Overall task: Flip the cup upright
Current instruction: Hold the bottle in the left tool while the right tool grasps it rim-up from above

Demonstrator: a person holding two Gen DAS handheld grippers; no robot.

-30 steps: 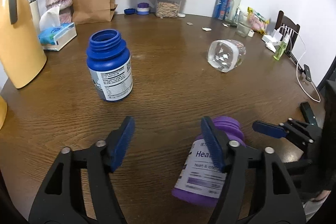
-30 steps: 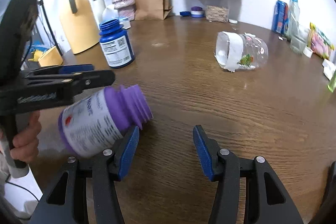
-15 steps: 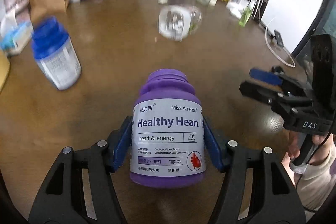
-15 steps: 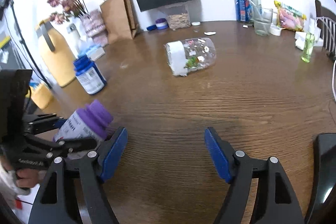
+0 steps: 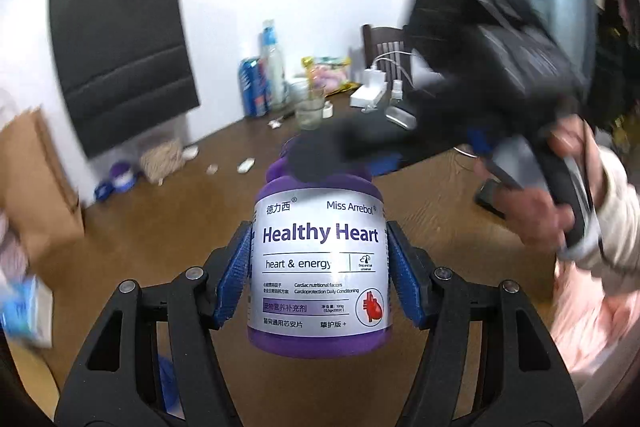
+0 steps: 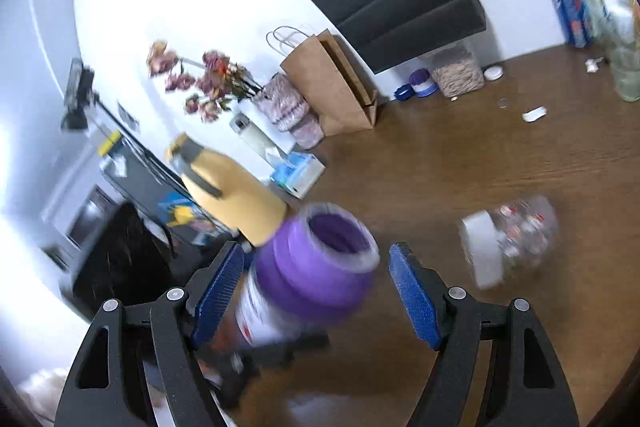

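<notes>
A purple "Healthy Heart" bottle (image 5: 320,267) stands upright in the air, with my left gripper (image 5: 318,239) shut on its labelled body. Its lidless mouth (image 6: 336,231) shows in the right wrist view between the blue pads of my right gripper (image 6: 316,259), which stands open around the neck with small gaps on both sides. From the left wrist view that right gripper (image 5: 360,147) is a dark blur over the bottle's top. The clear cup (image 6: 508,243) with a white band lies on its side on the brown table (image 6: 460,163), to the right of both grippers.
A yellow jug (image 6: 236,199), a tissue box (image 6: 300,171), a brown paper bag (image 6: 332,87) and a vase of flowers (image 6: 280,103) line the left and back. An upright glass (image 5: 310,111), cans and snack packets stand far right. A person's hand (image 5: 532,215) holds the right tool.
My left gripper has lifted the purple bottle off the table and tipped upward. The right gripper has swung over to the bottle's top, its fingers now on either side of the neck.
</notes>
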